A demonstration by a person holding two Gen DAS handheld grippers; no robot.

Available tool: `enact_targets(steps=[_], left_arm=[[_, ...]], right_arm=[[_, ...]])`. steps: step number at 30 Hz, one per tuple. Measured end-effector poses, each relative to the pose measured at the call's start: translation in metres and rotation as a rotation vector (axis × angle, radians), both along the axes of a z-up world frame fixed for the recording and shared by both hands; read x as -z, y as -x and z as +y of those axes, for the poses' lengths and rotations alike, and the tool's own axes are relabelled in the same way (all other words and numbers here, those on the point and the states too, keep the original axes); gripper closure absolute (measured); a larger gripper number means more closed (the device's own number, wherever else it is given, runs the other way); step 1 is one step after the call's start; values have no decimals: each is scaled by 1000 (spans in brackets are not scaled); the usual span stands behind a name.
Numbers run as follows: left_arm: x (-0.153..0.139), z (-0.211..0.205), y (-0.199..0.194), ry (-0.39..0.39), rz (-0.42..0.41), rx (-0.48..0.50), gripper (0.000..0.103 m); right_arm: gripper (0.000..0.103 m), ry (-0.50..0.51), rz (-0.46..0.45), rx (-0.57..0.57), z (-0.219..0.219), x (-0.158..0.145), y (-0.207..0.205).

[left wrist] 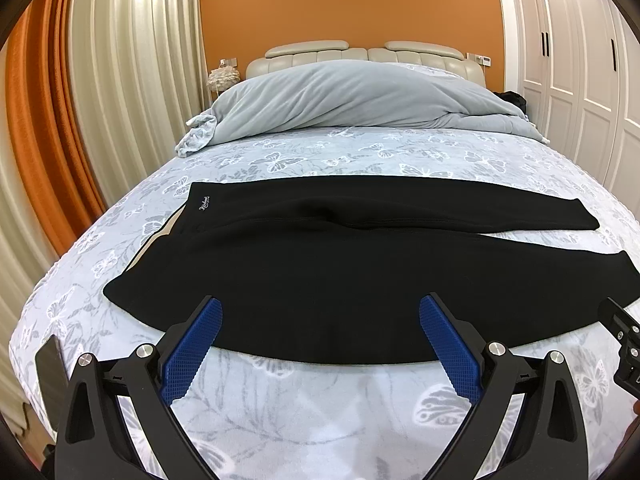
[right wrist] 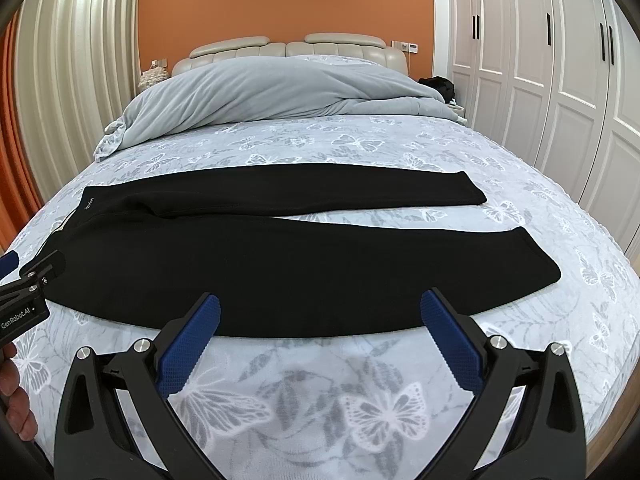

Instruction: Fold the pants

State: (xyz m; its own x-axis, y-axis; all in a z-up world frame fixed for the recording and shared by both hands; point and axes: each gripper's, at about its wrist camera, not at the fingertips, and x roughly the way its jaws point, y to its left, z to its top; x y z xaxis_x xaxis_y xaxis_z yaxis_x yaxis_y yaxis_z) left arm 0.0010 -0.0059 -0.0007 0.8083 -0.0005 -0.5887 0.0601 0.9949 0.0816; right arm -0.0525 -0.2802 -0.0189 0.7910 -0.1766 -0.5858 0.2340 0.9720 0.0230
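Pants (left wrist: pixel 304 264) lying flat across bed (left wrist: pixel 320 400), legs pointing right — left gripper (left wrist: pixel 320 312) and right gripper (right wrist: pixel 320 308) both hovering spread wide, gripping nothing.

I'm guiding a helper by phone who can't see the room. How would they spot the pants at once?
Find the bed with the butterfly-print cover. Below the heaped grey duvet, the black pants lie flat across it, waist left, legs apart pointing right. They are the only black thing on the cover.
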Motion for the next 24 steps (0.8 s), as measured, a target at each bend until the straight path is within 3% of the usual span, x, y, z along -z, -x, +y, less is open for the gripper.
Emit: enact_targets(steps=[18, 24], left_arm=[[2, 0, 0, -1, 3, 2, 6], [4, 7, -5, 54, 67, 64, 6]], right_arm=[[5, -3, 2, -1, 0, 0, 0], [5, -46, 50, -39, -10, 0, -7]])
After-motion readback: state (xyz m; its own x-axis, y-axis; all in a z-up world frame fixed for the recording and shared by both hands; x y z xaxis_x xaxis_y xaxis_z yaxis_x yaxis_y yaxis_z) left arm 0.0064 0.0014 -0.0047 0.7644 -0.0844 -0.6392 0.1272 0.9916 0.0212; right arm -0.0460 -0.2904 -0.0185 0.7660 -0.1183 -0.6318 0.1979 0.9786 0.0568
